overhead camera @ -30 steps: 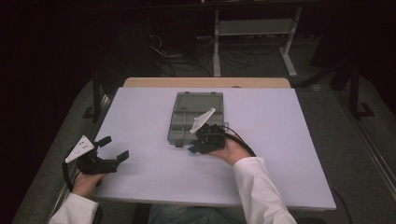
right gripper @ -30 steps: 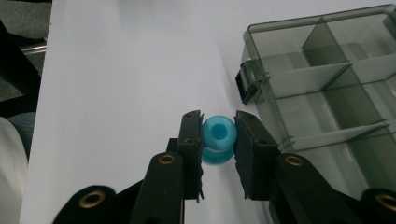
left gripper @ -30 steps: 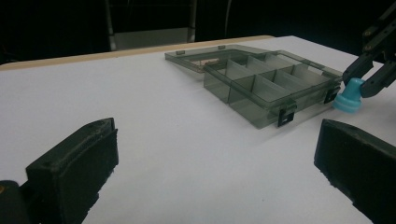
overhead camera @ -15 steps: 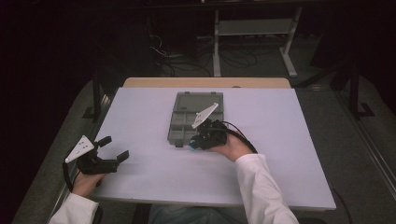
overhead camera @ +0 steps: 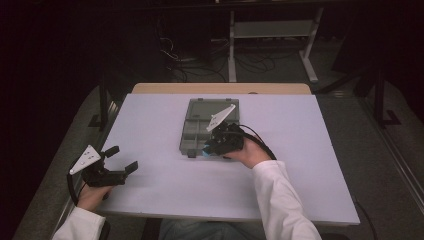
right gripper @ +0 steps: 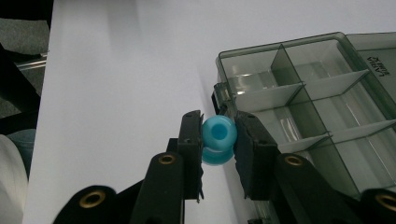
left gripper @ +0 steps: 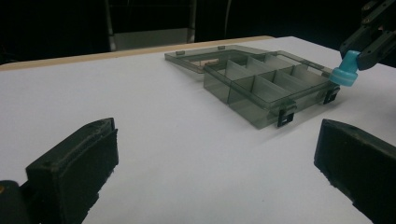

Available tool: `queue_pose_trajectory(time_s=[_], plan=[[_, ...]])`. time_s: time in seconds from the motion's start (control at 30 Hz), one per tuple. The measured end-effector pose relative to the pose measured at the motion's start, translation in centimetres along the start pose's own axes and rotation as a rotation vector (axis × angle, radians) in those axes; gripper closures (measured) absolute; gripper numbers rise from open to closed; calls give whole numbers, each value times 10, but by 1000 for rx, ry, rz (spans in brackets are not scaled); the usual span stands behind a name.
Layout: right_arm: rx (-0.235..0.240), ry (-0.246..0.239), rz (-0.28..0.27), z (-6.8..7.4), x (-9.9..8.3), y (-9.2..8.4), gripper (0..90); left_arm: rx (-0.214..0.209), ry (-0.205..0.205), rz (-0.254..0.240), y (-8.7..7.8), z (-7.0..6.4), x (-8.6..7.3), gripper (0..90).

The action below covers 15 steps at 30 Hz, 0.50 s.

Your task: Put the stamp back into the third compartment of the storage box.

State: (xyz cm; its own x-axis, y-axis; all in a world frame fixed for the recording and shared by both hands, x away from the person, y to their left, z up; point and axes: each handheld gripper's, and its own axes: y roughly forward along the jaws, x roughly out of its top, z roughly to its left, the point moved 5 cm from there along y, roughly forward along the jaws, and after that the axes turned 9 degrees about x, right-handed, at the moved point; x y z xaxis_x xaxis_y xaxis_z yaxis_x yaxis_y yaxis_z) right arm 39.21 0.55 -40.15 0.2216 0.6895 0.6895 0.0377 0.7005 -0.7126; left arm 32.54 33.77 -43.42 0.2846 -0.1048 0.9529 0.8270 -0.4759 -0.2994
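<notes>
A smoky clear compartment box [overhead camera: 204, 130] lies open in the middle of the white table, its lid [overhead camera: 212, 106] flat behind it. My right gripper [overhead camera: 208, 150] hangs at the box's near right corner, shut on a small blue spool-shaped bead [right gripper: 218, 139]. The same bead [left gripper: 344, 73] hovers just above the box's corner [left gripper: 327, 86] in the left gripper view. My left gripper [overhead camera: 120, 159] rests at the table's near left edge, jaws wide open with nothing between them. The box compartments [right gripper: 299, 116] look empty.
The white tabletop [overhead camera: 310, 150] spreads wide on both sides of the box. A wooden strip [overhead camera: 220, 88] runs along the far edge. Beyond it the dark floor holds cables and a metal stand [overhead camera: 272, 35].
The right gripper with the blue bead has shifted slightly along the box's near corner. The left gripper has stayed put.
</notes>
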Motion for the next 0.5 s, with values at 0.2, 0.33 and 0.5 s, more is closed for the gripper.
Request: queue_pose_trajectory(time_s=[0.2,0.33,0.5], plan=[[-5,18,-1,-4,3,-4,717,1,1,-1,0,0,0,0],[-12,13,-4,-9,5,-5,718,1,1,0,0,0,0,0],[-17,38,-7,-14,4,-7,718,0,2,-1,0,0,0,0]])
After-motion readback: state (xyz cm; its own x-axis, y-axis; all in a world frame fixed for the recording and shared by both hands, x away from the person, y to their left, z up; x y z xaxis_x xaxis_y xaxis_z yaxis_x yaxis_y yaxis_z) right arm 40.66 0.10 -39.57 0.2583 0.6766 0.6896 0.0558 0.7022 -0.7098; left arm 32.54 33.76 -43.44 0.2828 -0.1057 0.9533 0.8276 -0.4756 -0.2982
